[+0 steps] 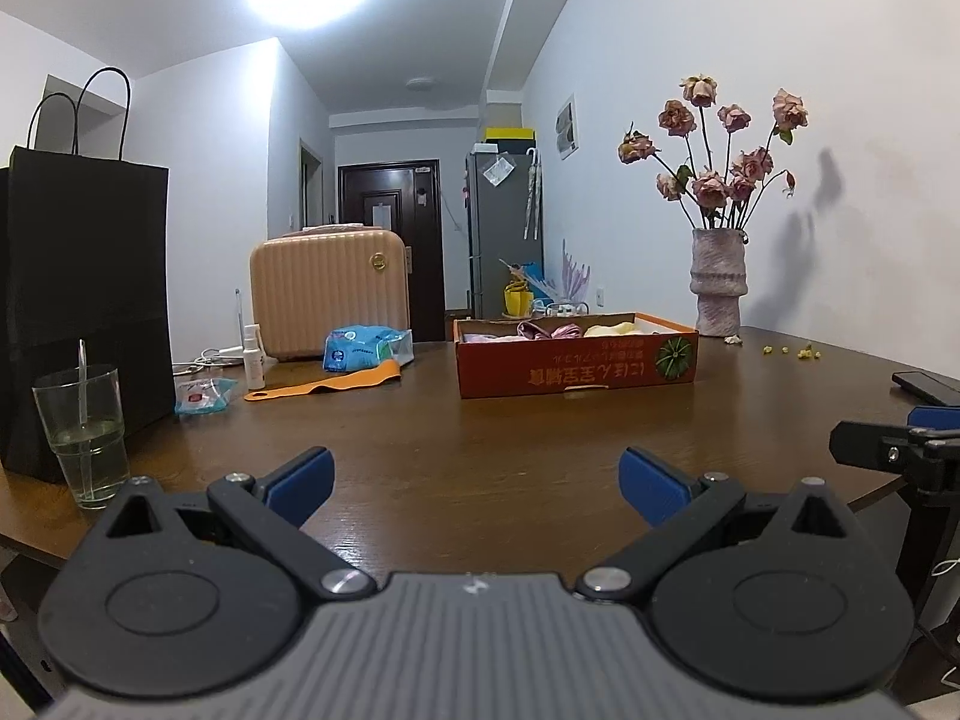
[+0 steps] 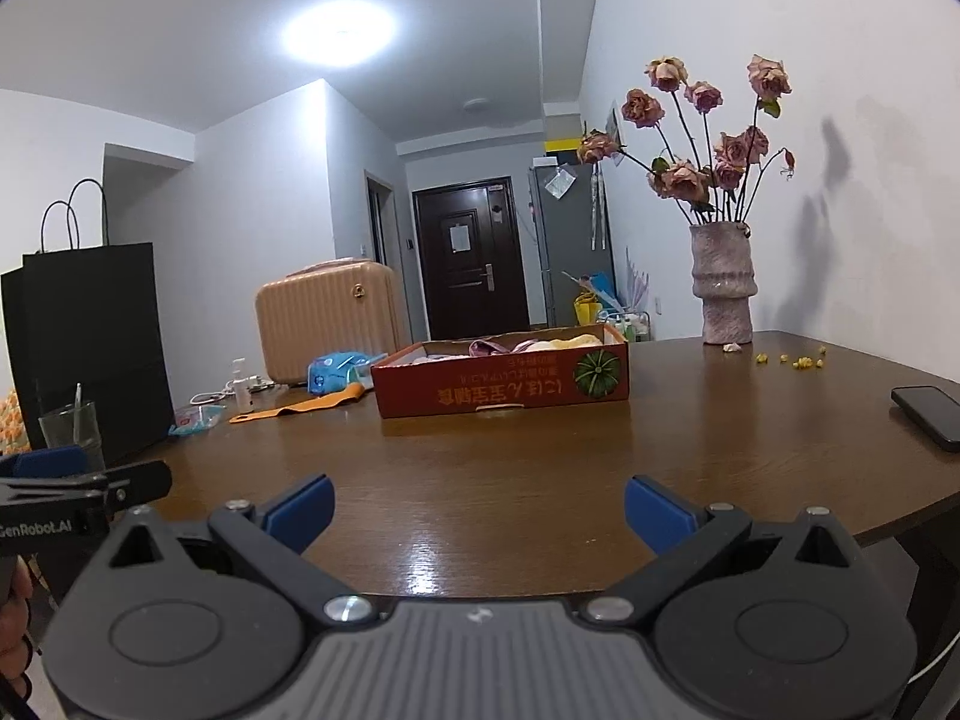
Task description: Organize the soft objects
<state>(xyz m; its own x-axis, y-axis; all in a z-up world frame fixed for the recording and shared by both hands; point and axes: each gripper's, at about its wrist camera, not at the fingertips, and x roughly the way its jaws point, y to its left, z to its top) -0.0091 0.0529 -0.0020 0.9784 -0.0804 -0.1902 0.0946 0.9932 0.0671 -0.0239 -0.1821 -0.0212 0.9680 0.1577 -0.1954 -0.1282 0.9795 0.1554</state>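
A shallow red cardboard box (image 1: 576, 363) (image 2: 501, 387) sits on the brown table, far ahead of both grippers. Inside it lie soft things: pink fabric (image 1: 543, 331) (image 2: 492, 348) and a pale yellow piece (image 1: 612, 329) (image 2: 579, 339). An orange cloth strip (image 1: 327, 385) (image 2: 300, 408) lies flat left of the box. My left gripper (image 1: 477, 483) hovers open over the near table, with nothing between its blue fingers. My right gripper (image 2: 479, 513) is also open and holds nothing near the table's front edge. Each gripper shows at the edge of the other's view.
A black paper bag (image 1: 84, 300) and a glass of water (image 1: 81, 435) stand at the left. A peach suitcase (image 1: 330, 294), a blue packet (image 1: 360, 348) and a small bottle (image 1: 253, 357) sit behind. A vase of dried roses (image 1: 717, 282) stands at the back right; a phone (image 2: 930, 417) lies at the right.
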